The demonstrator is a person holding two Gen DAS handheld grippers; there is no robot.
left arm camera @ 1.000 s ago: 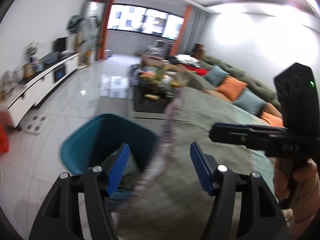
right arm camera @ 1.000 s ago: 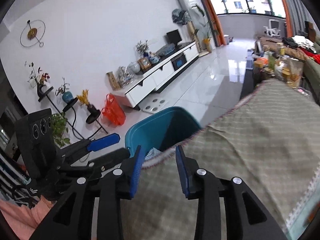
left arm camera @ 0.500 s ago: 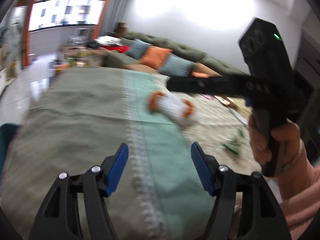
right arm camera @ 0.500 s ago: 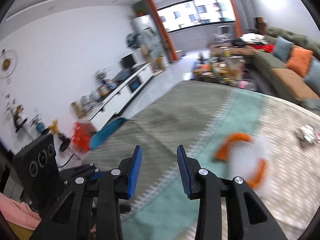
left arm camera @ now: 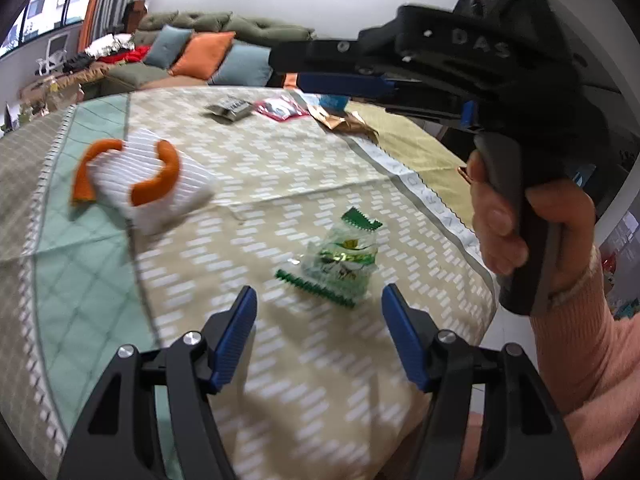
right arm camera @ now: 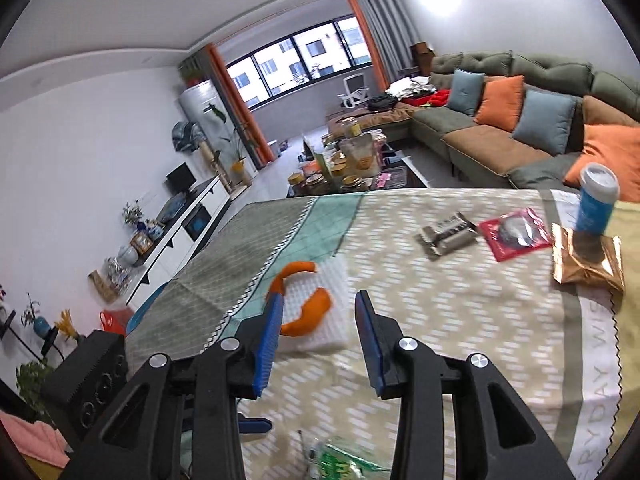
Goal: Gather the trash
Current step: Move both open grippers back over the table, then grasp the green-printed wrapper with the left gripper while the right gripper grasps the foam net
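A crumpled clear and green wrapper (left arm camera: 338, 258) lies on the tablecloth just ahead of my open, empty left gripper (left arm camera: 318, 312); its edge shows low in the right wrist view (right arm camera: 340, 460). A white tissue with orange peel (left arm camera: 146, 184) lies to the left; my open, empty right gripper (right arm camera: 318, 320) hovers over that tissue (right arm camera: 316, 308). Farther back lie a grey wrapper (right arm camera: 448, 234), a red packet (right arm camera: 514, 234) and a gold packet (right arm camera: 586, 262).
A blue can (right arm camera: 596, 200) stands at the far right of the table. The teal bin (right arm camera: 146, 312) sits on the floor beyond the table's left edge. A sofa (right arm camera: 520, 120) and a cluttered coffee table (right arm camera: 352, 164) stand behind.
Both grippers have swung from the teal bin at the table's left edge to the right over the table. The right gripper's jaws have opened wider. The green wrapper has come into view.
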